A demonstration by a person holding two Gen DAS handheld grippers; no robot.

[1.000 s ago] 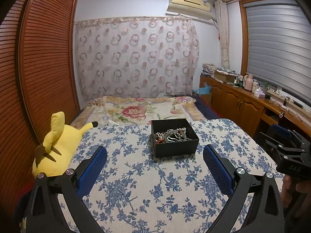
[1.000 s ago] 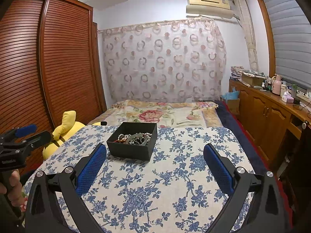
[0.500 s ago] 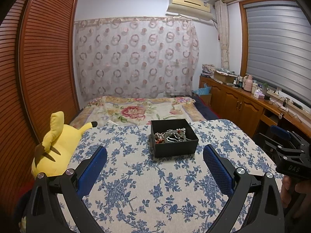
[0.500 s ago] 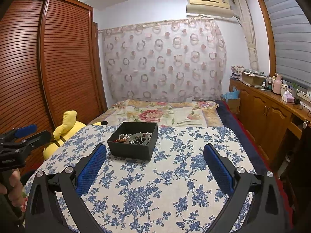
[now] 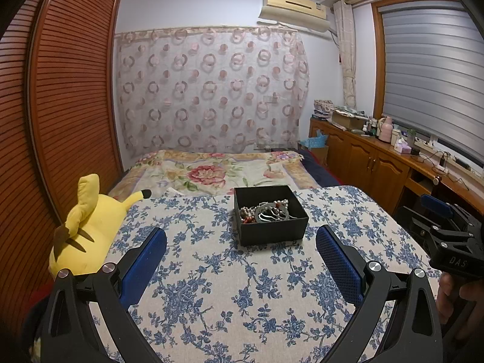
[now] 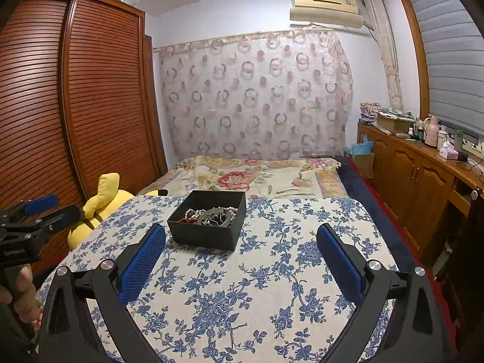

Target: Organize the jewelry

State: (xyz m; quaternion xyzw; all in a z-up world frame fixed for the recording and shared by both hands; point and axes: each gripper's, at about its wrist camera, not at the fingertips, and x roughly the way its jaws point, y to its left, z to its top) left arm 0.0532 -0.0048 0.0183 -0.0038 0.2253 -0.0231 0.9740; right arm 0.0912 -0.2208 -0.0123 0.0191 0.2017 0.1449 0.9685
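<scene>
A black open box (image 5: 273,230) stands on a table with a blue floral cloth (image 5: 230,296); it also shows in the right wrist view (image 6: 205,236). A tangle of jewelry (image 5: 264,211) lies inside it: pearl and red beads and a silver bangle, seen also in the right wrist view (image 6: 213,216). My left gripper (image 5: 240,248) is open and empty, short of the box. My right gripper (image 6: 240,249) is open and empty, to the right of the box. Each gripper shows at the edge of the other's view.
A yellow plush toy (image 5: 87,227) lies at the table's left edge. A bed (image 5: 217,172) with a floral cover is behind the table. A wooden wardrobe (image 6: 75,115) stands on the left, and wooden cabinets (image 5: 372,160) with clutter on the right.
</scene>
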